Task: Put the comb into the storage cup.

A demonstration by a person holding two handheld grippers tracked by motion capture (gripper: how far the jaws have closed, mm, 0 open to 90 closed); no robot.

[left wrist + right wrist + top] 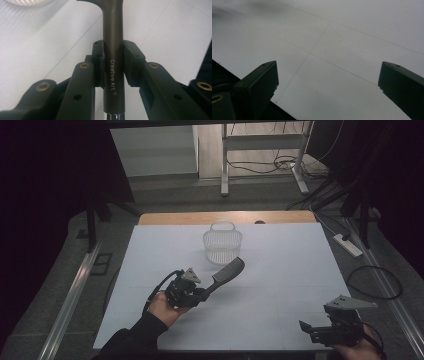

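Observation:
A dark comb [229, 270] with a long handle is held just above the white table sheet [280, 285], its toothed head close in front of the white wire basket [222, 242]. My left gripper [204, 293] is shut on the comb's handle [113, 50], which carries the print "Creative Art"; both pads press its sides. The basket's rim [25, 2] peeks in at the top left of the left gripper view. Near the table's front right corner my right gripper [306, 327] is open, its jaws wide apart over bare sheet [329, 62] with nothing between them.
The white sheet covers a wooden table whose far edge [225, 217] shows behind the basket. Beyond stand a white desk frame [260, 150] and floor cables; a power strip [347, 245] lies on the floor to the right. Metal rails run along both sides of the table.

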